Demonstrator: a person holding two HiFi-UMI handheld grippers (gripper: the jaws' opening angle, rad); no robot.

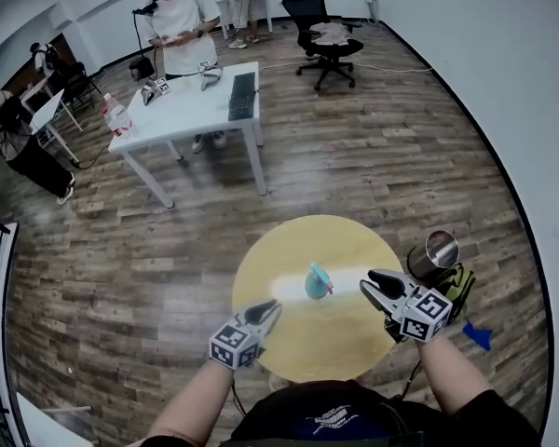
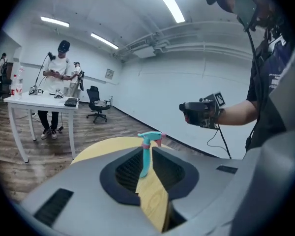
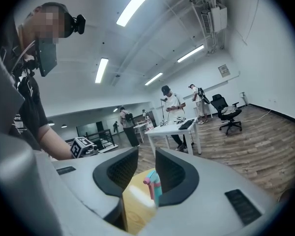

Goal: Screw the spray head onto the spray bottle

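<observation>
Two open grippers (image 1: 269, 312) (image 1: 373, 285) at table (image 1: 261, 257) rim (bottle (image 1: 315, 285) between)

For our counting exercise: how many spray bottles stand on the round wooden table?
1. The teal spray bottle stands near the round table's middle, between the left gripper and right gripper. No other shows.
</observation>
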